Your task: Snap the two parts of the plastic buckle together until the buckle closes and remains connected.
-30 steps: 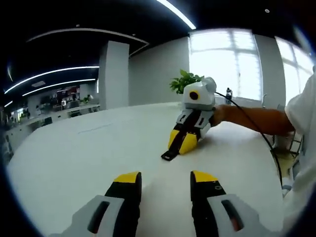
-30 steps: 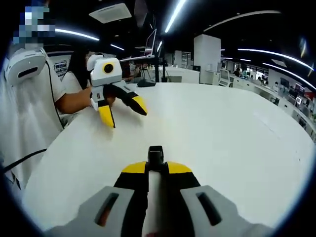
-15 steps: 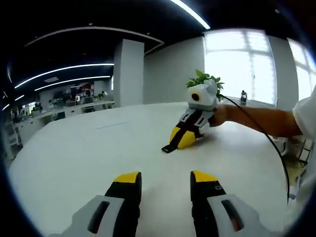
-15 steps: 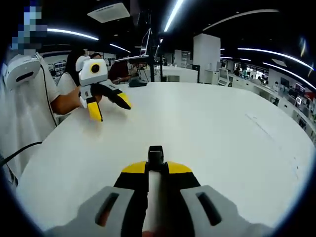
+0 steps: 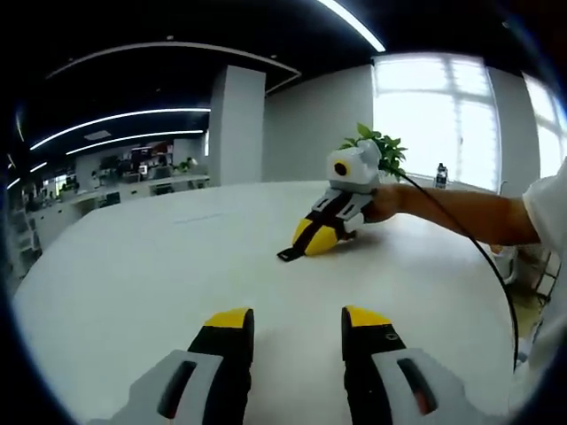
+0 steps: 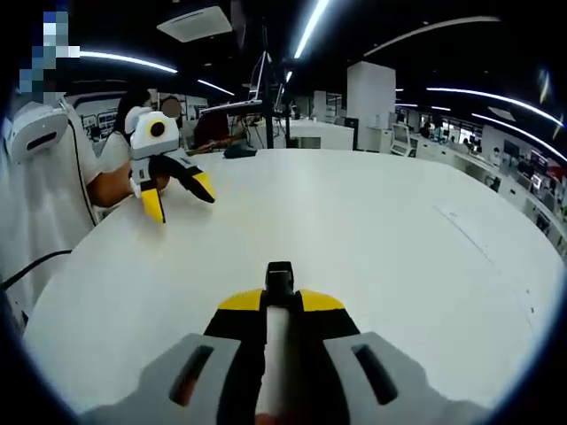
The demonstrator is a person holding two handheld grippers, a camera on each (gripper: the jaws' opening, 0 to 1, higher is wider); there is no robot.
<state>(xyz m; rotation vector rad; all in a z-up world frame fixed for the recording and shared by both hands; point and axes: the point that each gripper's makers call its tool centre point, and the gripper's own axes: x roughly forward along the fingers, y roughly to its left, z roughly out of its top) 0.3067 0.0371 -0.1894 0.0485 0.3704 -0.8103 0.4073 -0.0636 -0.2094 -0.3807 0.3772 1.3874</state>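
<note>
Right gripper (image 6: 281, 299): jaws clamped on small black plastic buckle part (image 6: 280, 276). Left gripper (image 5: 290, 320): jaws apart, empty, above round white table (image 5: 159, 266).

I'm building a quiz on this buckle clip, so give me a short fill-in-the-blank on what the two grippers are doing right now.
1. The right gripper is shut on a black ____ part.
2. The left gripper has its jaws ____ and holds nothing.
3. Both grippers hover over a ____ table.
4. Behind the right gripper's hand stands a green ____ by the window.

Missing words: buckle; open; white; plant
</note>
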